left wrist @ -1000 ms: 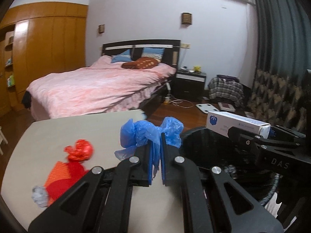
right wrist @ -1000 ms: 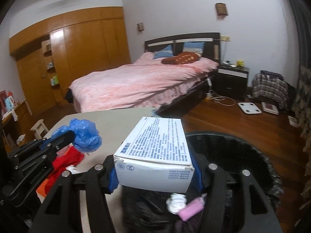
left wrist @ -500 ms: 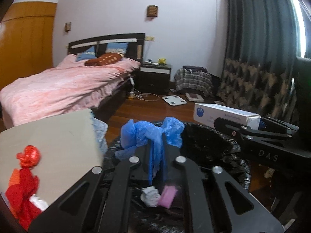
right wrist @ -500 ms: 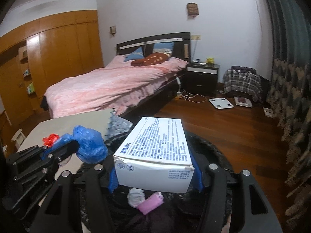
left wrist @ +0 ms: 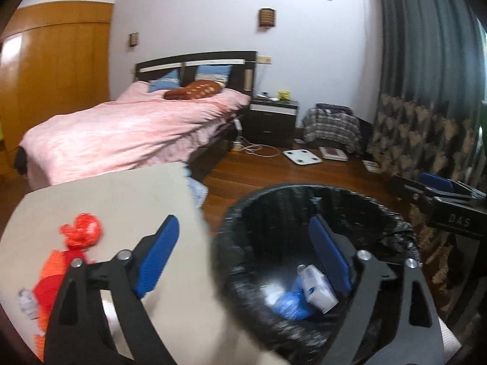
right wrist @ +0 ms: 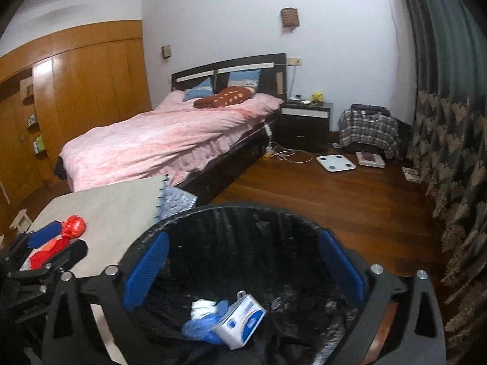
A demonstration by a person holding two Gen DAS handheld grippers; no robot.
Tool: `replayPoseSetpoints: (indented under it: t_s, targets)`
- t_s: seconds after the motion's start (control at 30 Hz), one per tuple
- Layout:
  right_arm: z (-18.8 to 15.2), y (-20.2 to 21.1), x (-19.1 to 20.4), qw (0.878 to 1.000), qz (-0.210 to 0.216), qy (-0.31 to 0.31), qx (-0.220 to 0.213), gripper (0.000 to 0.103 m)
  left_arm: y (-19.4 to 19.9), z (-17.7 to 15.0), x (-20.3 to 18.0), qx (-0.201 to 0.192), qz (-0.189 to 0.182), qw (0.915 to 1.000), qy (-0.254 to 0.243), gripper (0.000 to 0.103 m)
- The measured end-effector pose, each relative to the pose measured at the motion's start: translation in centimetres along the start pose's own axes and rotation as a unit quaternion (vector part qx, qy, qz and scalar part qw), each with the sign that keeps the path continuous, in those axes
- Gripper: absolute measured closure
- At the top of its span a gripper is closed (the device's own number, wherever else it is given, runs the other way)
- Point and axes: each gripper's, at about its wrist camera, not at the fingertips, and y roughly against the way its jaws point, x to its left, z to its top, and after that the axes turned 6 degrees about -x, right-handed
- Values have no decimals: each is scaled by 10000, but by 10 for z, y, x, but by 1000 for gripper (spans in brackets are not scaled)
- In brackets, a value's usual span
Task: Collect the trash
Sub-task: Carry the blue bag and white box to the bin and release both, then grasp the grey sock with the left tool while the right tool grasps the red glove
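Both grippers over the black-lined trash bin (right wrist: 243, 222), fingers just spread wide and empty: left gripper (left wrist: 243, 261) straddling the bin's near rim and the counter (left wrist: 121, 200) edge, right gripper (right wrist: 243, 270) directly above the opening. Blue plastic bag (right wrist: 201, 328) and white carton (right wrist: 240, 319) lying at the bottom of the bin, touching, beside a small white wad (right wrist: 202, 305). Two pieces binned, then. Still out on the counter: red crumpled wrapper (left wrist: 82, 229) and an orange-red packet (left wrist: 51, 276) just beside it, plus a small grey scrap (left wrist: 27, 301) at the near edge. Probably past halfway; counter pile left to fetch, nearest the left gripper.
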Motion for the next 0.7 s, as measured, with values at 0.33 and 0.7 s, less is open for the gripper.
replayPoseSetpoints:
  t_s: [0.33,0.7]
  targets:
    - [-4,-7,73,9972,696,272,29,6,49,-1,66,-78,868,9961,142,15]
    - [-21,-14,161,9875,1412,703,20,6,93,-15,133,-18,1834,9826,308,15]
